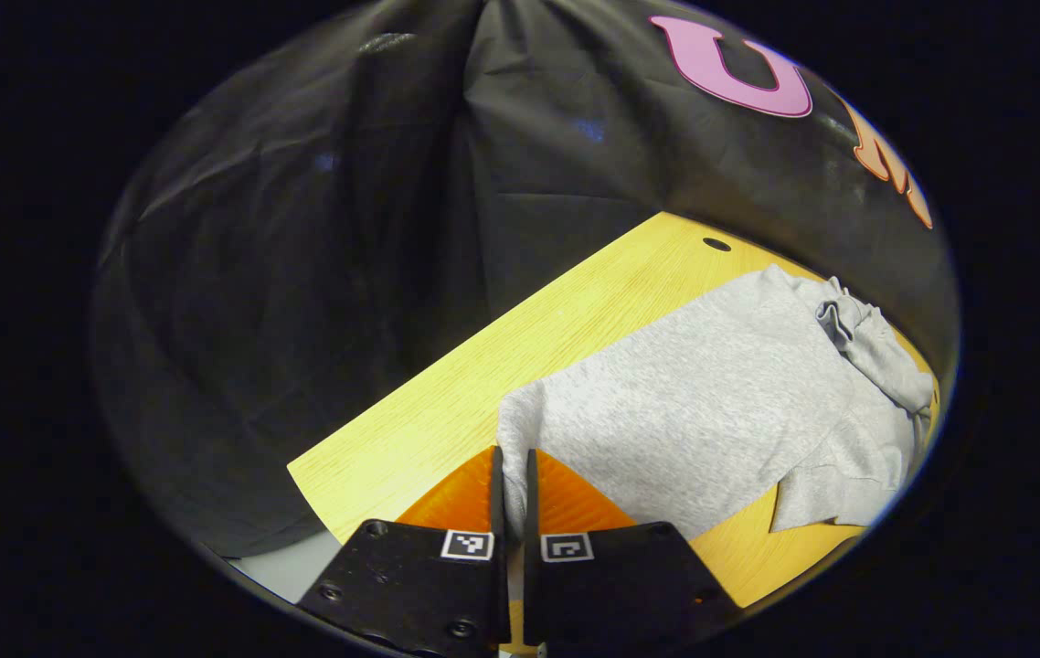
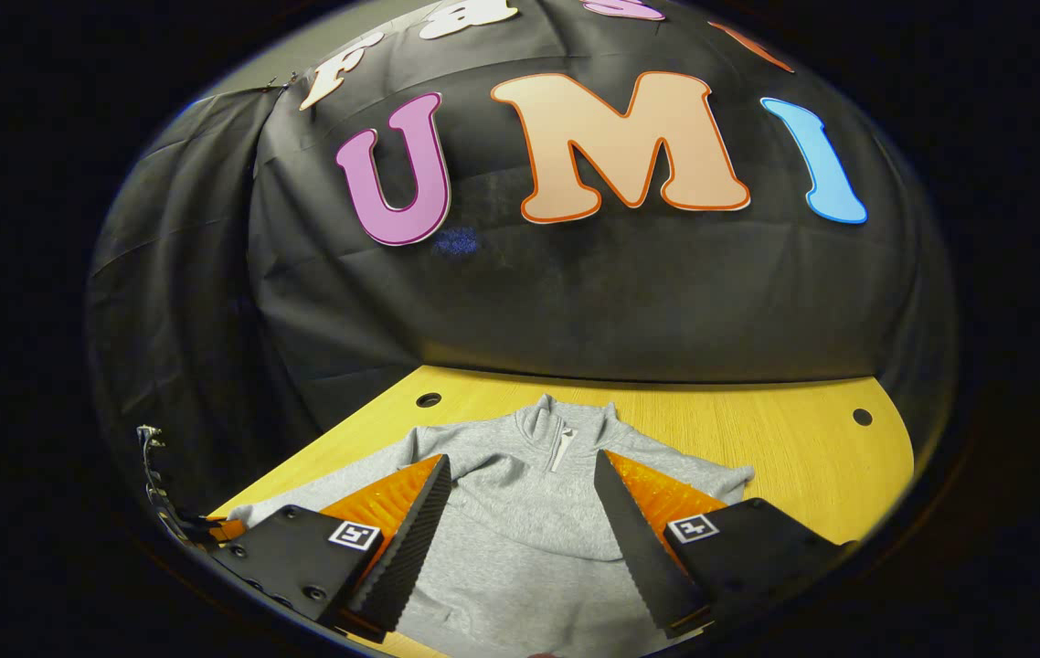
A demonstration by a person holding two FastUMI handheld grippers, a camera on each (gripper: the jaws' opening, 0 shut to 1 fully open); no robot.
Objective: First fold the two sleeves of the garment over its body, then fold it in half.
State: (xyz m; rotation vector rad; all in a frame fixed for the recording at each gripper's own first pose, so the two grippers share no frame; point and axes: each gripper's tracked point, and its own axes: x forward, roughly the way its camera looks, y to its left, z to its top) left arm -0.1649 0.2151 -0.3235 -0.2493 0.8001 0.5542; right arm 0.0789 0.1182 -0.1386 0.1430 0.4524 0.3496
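Your left claw (image 1: 511, 475) is clenched on a corner of the grey garment (image 1: 712, 411), a sliver of cloth showing between its two fingers; your right claw (image 2: 520, 512) hangs released above the garment's chest, jaws wide apart and holding nothing. The garment lies on the yellow counter (image 1: 483, 366), collar (image 2: 566, 425) toward the booth wall, zip placket (image 2: 562, 448) facing up. In the left gripper view a sleeve (image 1: 867, 347) is bunched at the far side, and a flap of cloth (image 1: 826, 493) overhangs the near edge of the body.

Judged from this layout, the sleeve stage is in hand. To do it well, lift the pinched corner only enough to clear the counter, carry it across the body in one arc, and lay it flat before you release. Use the free right claw to pin the chest so the body does not drag.

A cable hole (image 1: 716, 244) sits in the counter just beyond the garment, and two more (image 2: 429, 399) (image 2: 863, 417) flank the collar; keep cloth from snagging there. The bunched sleeve may need smoothing first. The booth wall stands close behind the counter.
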